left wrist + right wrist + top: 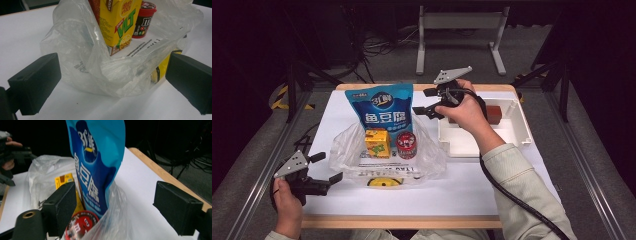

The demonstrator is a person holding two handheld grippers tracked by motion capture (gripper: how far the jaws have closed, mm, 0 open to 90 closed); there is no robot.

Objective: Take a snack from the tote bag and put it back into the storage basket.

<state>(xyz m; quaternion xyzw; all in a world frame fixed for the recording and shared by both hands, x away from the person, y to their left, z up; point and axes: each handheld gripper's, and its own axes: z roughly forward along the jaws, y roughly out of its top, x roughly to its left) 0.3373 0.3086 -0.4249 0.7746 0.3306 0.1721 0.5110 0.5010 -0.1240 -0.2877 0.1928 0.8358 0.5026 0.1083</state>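
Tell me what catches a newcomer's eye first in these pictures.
The tall blue snack pouch stands upright in a clear plastic bag at the middle of the white table, with a yellow drink carton and a red-lidded candy cup in front of it. The right gripper hangs open beside the pouch; the left gripper waits open at the bag's near-left edge.

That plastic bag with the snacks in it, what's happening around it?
A person is packing groceries with a hand-held gripper in each hand. The clear plastic bag on the white table holds a blue snack pouch, a yellow drink carton and a red-lidded tub. The right hand-held gripper hovers open beside the pouch, holding nothing. The left hand-held gripper waits open at the bag's near left edge. A brown block sits in the white tray.
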